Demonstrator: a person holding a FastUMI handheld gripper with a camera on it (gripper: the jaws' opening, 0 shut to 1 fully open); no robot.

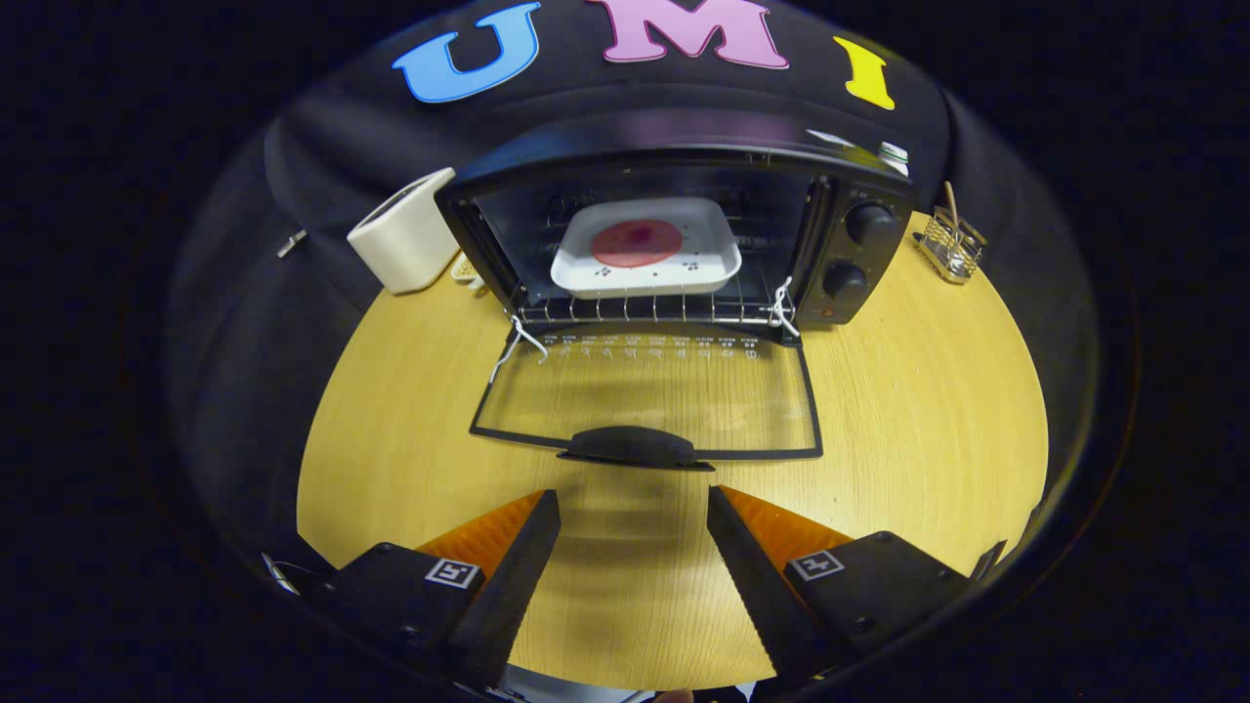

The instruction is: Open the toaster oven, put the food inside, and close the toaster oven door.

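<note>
- The gripper (633, 508) is released: its two fingers stand spread wide apart with bare table between them, pressing on nothing.
- The fingertips sit just short of the door handle (633, 446), apart from it, over the wooden table (928, 420).
- Furthest left, a small cream-white appliance (408, 232) stands on the table just beside the left wall of the toaster oven (684, 146), near the dark cloth wall.
- Behind its lower corner, a small pale object peeks out next to the oven; too little of it shows to tell what it is.
- The toaster oven is in the middle, well beyond the fingers, with its glass door (649, 395) dropped fully open and lying flat toward the gripper.
- White strings or ties (522, 337) hang at both hinge corners of the door.
- The food is inside the oven: a round reddish piece (637, 242) lies on a white square tray (718, 259), which rests on the wire rack (645, 310).
- Small dark specks dot the tray around the food.
- On the oven's right panel are two dark knobs (869, 225), one above the other.
- Furthest right, a small wire holder (949, 246) with a wooden stick upright in it stands on the table, apart from the oven.
- A pale cap-like object shows behind the oven's top right corner.
</note>
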